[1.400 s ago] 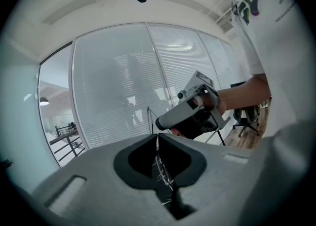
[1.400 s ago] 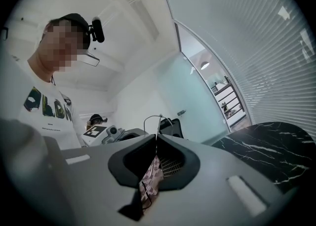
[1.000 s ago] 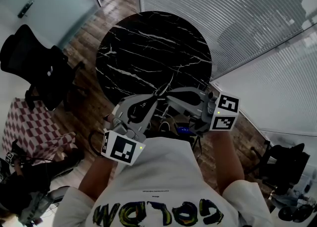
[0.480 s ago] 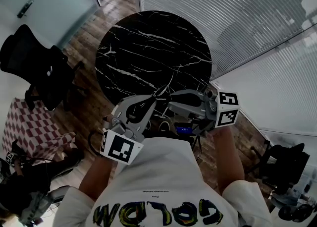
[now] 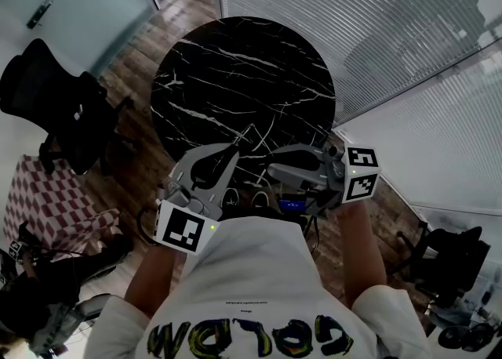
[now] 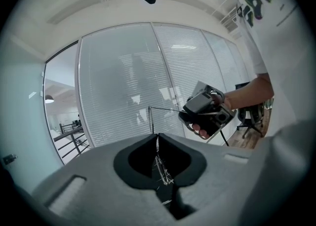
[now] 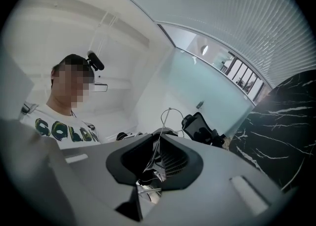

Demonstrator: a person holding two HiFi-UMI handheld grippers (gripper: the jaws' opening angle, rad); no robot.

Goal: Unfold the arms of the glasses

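Observation:
The glasses are thin wire ones, hard to make out in the head view. In the left gripper view my left gripper (image 6: 157, 135) is shut on the wire frame (image 6: 150, 116), and one thin arm runs level from it to the right gripper (image 6: 186, 115). In the right gripper view the right gripper (image 7: 158, 134) has its jaws opening, with a wire end of the glasses (image 7: 169, 110) still passing between the tips. In the head view both grippers, left (image 5: 234, 151) and right (image 5: 271, 168), point at each other in front of the person's chest.
A round black marble table (image 5: 235, 75) stands just beyond the grippers. A black office chair (image 5: 55, 106) is at the left and another (image 5: 443, 259) at the lower right. Slatted blinds (image 5: 376, 28) line the glass wall to the right.
The left gripper has drawn slightly down and left, away from the right one. The right gripper has rolled a little and its marker cube now faces differently.

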